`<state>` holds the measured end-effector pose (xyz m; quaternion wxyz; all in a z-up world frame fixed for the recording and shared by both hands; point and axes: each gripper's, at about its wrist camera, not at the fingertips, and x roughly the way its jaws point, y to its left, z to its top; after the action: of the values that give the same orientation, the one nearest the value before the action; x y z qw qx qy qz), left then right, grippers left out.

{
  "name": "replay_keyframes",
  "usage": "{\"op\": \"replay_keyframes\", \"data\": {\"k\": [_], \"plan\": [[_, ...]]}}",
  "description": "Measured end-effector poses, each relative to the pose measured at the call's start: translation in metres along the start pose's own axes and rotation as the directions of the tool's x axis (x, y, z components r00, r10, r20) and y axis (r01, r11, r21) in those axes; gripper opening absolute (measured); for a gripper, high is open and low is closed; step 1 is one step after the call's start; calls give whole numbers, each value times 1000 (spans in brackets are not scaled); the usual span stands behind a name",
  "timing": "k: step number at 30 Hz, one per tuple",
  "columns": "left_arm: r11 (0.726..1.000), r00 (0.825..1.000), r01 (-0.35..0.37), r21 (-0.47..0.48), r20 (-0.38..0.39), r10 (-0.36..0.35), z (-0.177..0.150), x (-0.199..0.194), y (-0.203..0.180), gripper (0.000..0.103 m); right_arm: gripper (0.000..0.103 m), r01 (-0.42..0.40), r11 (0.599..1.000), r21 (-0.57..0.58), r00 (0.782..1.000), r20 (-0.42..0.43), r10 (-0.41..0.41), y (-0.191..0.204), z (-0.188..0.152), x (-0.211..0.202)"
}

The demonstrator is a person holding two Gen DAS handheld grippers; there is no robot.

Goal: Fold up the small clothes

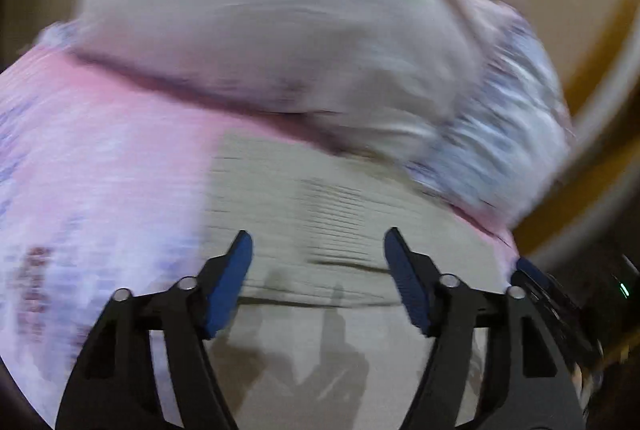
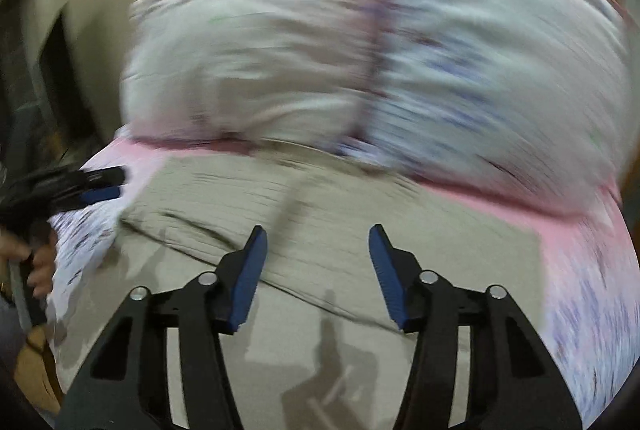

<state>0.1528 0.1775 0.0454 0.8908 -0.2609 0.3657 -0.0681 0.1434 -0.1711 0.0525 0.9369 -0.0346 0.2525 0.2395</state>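
Left gripper (image 1: 318, 244), right gripper (image 2: 316, 240): jaws spread, empty, over beige garment (image 2: 320, 198); no legible writing.

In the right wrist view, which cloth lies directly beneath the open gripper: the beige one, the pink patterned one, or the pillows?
The beige ribbed cloth, plain and flat below the right gripper; the pink sheet borders it and the pillows lie beyond.

Right gripper over the beige cloth

The right gripper (image 2: 318, 262), jaws apart and empty, hangs above the beige garment (image 2: 328, 198); beyond the garment lies a blurred pillow (image 2: 248, 70).
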Motion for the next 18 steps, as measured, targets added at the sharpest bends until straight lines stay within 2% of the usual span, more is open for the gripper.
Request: {"op": "replay_keyframes", "data": {"k": [3, 6, 9, 14, 16, 18], "plan": [[997, 998, -51, -51, -41, 49, 5, 10, 30, 62, 49, -85, 983, -162, 996, -20, 83, 64, 13, 32], [994, 996, -33, -107, -90, 23, 5, 24, 45, 60, 44, -102, 958, -266, 993, -76, 85, 107, 13, 64], [991, 993, -4, -137, -115, -12, 3, 41, 46, 57, 42, -101, 947, -305, 991, -113, 69, 129, 12, 86], [991, 993, 24, -132, -108, -38, 6, 47, 44, 52, 41, -75, 933, -353, 988, -154, 21, 146, 6, 117], [994, 995, 13, -113, -102, -25, 4, 48, 42, 49, 34, -50, 935, -352, 991, -137, 2, 146, 6, 122], [995, 995, -7, -95, -102, -3, 3, 50, 40, 41, 12, -53, 949, -312, 990, -139, 9, 139, 10, 124]]}}
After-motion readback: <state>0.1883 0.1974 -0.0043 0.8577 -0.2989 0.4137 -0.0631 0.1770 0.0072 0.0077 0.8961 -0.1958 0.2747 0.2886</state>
